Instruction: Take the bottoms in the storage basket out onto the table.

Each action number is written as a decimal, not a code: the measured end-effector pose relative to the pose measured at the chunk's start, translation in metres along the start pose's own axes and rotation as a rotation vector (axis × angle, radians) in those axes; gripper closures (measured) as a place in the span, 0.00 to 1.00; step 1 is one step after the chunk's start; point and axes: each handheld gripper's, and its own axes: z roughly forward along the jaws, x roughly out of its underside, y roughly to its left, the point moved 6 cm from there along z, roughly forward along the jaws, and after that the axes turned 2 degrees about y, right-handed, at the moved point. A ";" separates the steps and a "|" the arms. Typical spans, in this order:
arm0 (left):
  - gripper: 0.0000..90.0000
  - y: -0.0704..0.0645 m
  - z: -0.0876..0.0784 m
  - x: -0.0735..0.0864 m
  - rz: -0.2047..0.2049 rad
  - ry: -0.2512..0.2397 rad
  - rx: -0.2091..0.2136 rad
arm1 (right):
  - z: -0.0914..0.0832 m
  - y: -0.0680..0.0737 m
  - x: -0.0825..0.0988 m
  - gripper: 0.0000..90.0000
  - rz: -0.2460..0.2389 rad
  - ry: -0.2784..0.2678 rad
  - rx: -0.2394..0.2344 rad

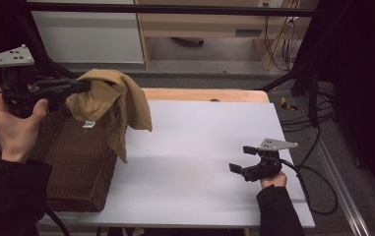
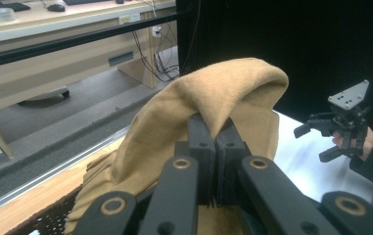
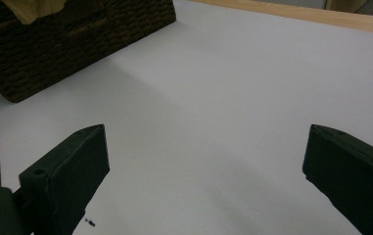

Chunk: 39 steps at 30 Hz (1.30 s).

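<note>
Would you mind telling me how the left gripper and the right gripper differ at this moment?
The left gripper has its jaws shut on the tan cloth; the right gripper stands open with nothing between its jaws. The left gripper is held high above the wicker basket; the right gripper sits low over the white table. Both are black, hand-held and carry a grey three-cornered plate.

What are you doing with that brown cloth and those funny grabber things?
A person holds a hand-held gripper in each hand. The left hand-held gripper is shut on a tan cloth, holding it up over a dark woven basket at the table's left side. The right hand-held gripper sits open and empty, low over the white tabletop, off to the right.
</note>
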 end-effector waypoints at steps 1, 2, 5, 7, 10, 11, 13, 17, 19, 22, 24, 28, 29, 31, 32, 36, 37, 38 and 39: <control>0.98 -0.001 0.002 0.000 0.002 0.002 0.001 | 0.000 0.000 0.000 0.04 0.000 0.000 0.000; 0.98 -0.002 0.003 0.000 0.002 0.002 0.007 | 0.000 0.000 0.000 0.04 0.001 0.000 0.001; 0.98 -0.005 0.008 -0.002 0.003 -0.001 0.020 | 0.000 0.000 0.000 0.04 0.000 0.000 0.000; 0.98 -0.007 0.010 -0.002 0.008 0.002 0.027 | 0.000 0.000 0.000 0.04 0.000 0.000 0.000; 0.98 -0.010 0.015 -0.002 0.010 0.006 0.036 | 0.000 0.000 0.000 0.04 0.003 -0.002 -0.001; 0.98 -0.011 0.016 -0.002 0.012 0.008 0.040 | 0.000 0.000 0.000 0.04 0.002 -0.001 -0.001; 0.98 -0.014 0.020 -0.002 0.015 0.013 0.048 | 0.000 0.000 0.000 0.04 0.000 0.001 0.000; 0.98 -0.018 0.029 -0.001 0.020 0.027 0.064 | -0.001 0.000 0.000 0.04 0.001 -0.002 -0.001; 0.98 -0.020 0.033 0.000 0.020 0.031 0.072 | -0.001 0.000 0.000 0.04 0.002 -0.002 -0.001; 0.98 -0.024 0.039 0.001 0.024 0.042 0.083 | 0.000 0.000 0.000 0.04 0.001 -0.002 -0.002; 0.98 -0.027 0.042 0.002 0.026 0.046 0.091 | 0.000 0.000 0.000 0.04 0.001 -0.001 -0.001; 0.98 -0.030 0.048 0.004 0.027 0.054 0.104 | -0.001 0.000 0.000 0.04 0.001 -0.002 -0.002; 0.98 -0.031 0.050 0.005 0.027 0.058 0.106 | -0.001 0.000 0.000 0.04 0.001 -0.002 -0.002; 0.98 -0.031 0.053 0.007 0.027 0.068 0.108 | -0.001 0.000 0.000 0.04 0.001 -0.002 -0.002; 0.98 -0.031 0.055 0.008 0.027 0.074 0.106 | -0.001 0.000 0.000 0.04 0.001 -0.002 -0.002; 0.98 -0.031 0.062 0.014 0.025 0.092 0.108 | 0.000 0.000 0.000 0.04 0.001 -0.001 -0.002; 0.98 -0.031 0.064 0.015 0.024 0.092 0.110 | 0.000 0.000 0.000 0.04 0.001 -0.001 -0.002; 0.98 -0.031 0.065 0.016 0.024 0.095 0.110 | 0.000 0.000 0.000 0.04 0.001 0.000 -0.001; 0.98 -0.032 0.067 0.017 0.025 0.099 0.110 | 0.000 0.000 0.000 0.04 -0.001 0.001 -0.001</control>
